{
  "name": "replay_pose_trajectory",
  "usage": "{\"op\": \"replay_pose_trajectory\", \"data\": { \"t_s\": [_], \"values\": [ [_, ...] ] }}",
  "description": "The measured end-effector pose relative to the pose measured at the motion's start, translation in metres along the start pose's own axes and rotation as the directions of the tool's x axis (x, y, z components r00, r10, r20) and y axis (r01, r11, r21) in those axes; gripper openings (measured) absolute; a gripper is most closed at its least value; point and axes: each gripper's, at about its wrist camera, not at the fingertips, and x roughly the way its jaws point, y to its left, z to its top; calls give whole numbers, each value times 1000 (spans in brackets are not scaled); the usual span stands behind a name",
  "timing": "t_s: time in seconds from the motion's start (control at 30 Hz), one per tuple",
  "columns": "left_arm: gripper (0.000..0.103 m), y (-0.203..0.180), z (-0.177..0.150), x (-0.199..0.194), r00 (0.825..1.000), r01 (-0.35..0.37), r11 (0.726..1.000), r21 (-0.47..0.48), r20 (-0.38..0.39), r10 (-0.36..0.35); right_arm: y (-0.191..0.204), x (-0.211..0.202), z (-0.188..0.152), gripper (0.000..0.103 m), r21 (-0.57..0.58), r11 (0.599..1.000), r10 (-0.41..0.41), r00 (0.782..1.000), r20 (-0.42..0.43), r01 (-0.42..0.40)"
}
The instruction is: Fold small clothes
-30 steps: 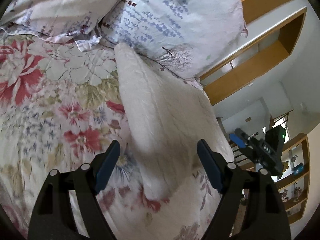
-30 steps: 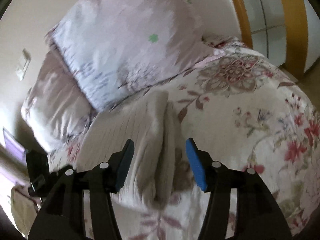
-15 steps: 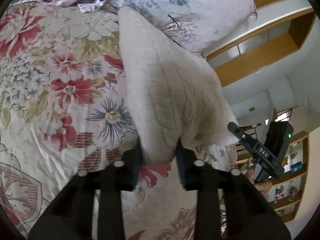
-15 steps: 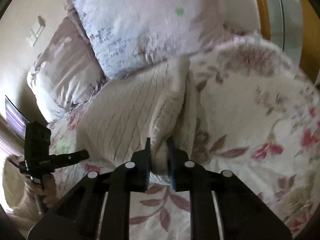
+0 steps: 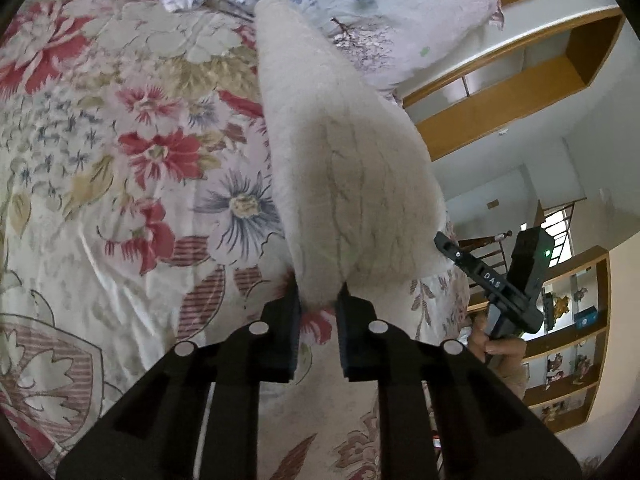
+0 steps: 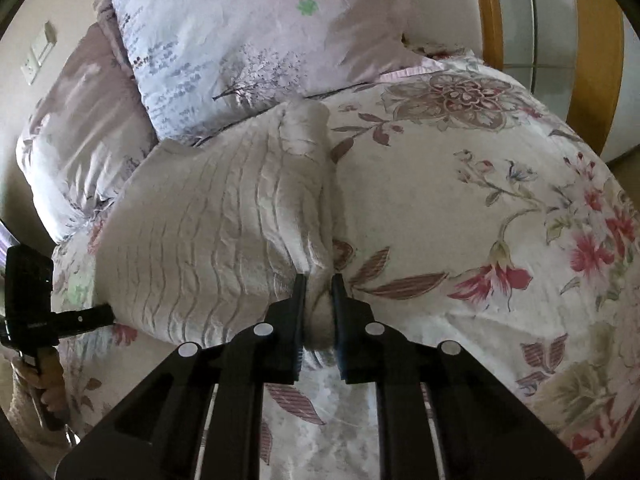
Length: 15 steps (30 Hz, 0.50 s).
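A cream ribbed knit garment (image 5: 340, 168) lies on a floral bedspread (image 5: 120, 160). My left gripper (image 5: 318, 300) is shut on its near corner and holds that edge lifted off the bed. In the right wrist view the same garment (image 6: 224, 232) spreads left of a thick bunched fold, and my right gripper (image 6: 319, 284) is shut on the near end of that fold. The right gripper also shows in the left wrist view (image 5: 492, 280), at the garment's far side. The left gripper shows in the right wrist view (image 6: 80, 318), at the garment's left edge.
Two floral pillows (image 6: 248, 40) lie at the head of the bed just behind the garment. A wooden wardrobe frame (image 6: 596, 60) stands past the bed's right side. Wooden shelves (image 5: 572, 340) and a stair rail are beyond the bed in the left wrist view.
Both grippers went from open around the garment's edges to shut on it. Both have since lifted the near edge, so the garment stands up higher off the bedspread.
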Motion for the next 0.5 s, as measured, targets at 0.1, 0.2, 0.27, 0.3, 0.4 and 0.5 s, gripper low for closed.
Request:
{"op": "replay_pose_trajectory", "data": {
  "t_s": [0.1, 0.2, 0.27, 0.3, 0.4, 0.5],
  "values": [
    [29, -8, 5, -4, 1000, 3, 1000, 17, 17, -3, -2, -11, 8, 29, 35, 998, 58, 998, 0, -58],
    [67, -11, 16, -11, 997, -20, 1000, 8, 77, 19, -10, -23, 22, 58, 113, 984, 129, 990, 55, -134],
    [74, -13, 25, -17, 990, -73, 997, -1, 122, 72, -17, -21, 35, 59, 176, 964, 185, 979, 83, -197],
    [77, -14, 31, -18, 988, -79, 997, -6, 130, 80, -20, -14, 41, 59, 211, 952, 208, 975, 79, -220],
    [80, -14, 44, -13, 986, -96, 995, -39, 136, 100, -25, 11, 57, 59, 277, 934, 227, 974, 29, -226],
    [82, -10, 53, -6, 983, -119, 990, -74, 132, 128, -30, 37, 66, 59, 344, 908, 259, 966, -19, -237]
  ]
}}
